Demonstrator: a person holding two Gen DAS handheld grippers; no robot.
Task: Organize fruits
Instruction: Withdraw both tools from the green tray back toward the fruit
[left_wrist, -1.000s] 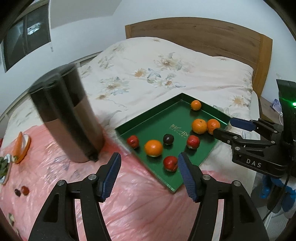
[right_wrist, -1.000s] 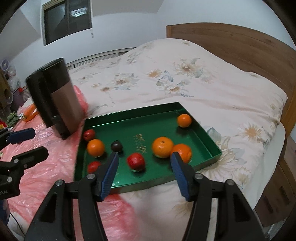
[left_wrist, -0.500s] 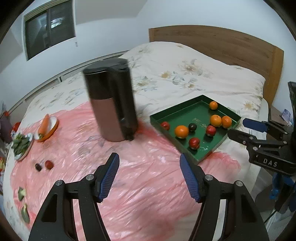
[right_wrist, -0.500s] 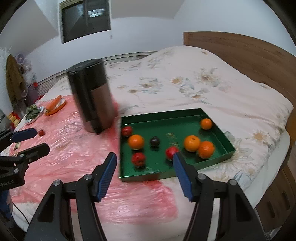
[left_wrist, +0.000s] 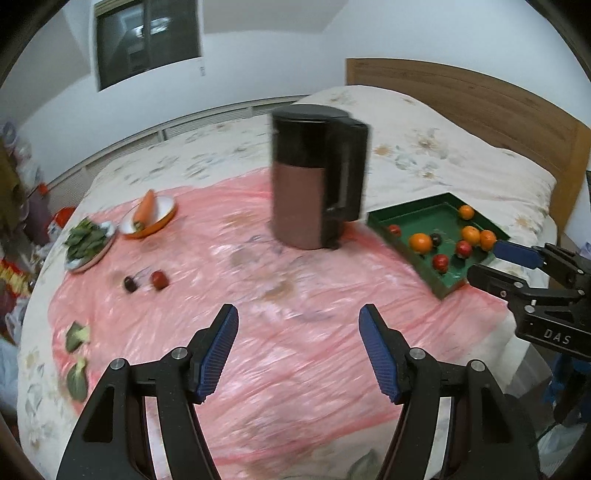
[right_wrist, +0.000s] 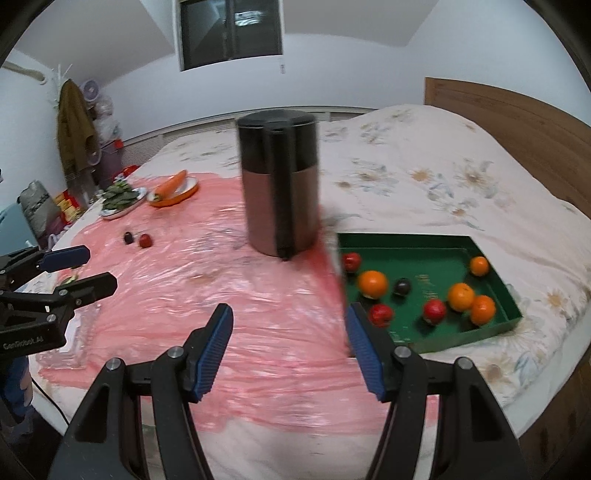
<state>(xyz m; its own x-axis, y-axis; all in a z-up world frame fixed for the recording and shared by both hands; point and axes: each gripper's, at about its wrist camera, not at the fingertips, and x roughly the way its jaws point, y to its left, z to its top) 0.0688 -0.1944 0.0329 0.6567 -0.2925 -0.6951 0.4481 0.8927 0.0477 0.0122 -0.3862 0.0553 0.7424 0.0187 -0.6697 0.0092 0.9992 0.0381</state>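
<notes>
Two small fruits are left outside the tray: a dark one and a red one, lying just beside each other on the pink plastic sheet that covers this end of the bed. Judging by that, they are your next pickup, since everything else round and bright already sits in the green tray: four oranges, four red fruits and one dark one, loose on its floor with room to spare.

Your left gripper hangs over bare sheet with its jaws partly apart and nothing between them. Your right gripper is spread wide and also empty, its right pad over the tray's near corner in its own view. Both point down at a slant toward the sheet, so neither is lined up on a fruit yet.

You will likely want the left one for the pair, because they lie on its side, well apart from the tray. The tall dark jug stands between the pair and the tray, so plan a carrying path around its near side.

Leave the carrot in the orange bowl, the plate of greens and the broccoli pieces alone; they are vegetables, probably kept apart on purpose. The sheet looks slick and wrinkled, so a nudged fruit may roll.
</notes>
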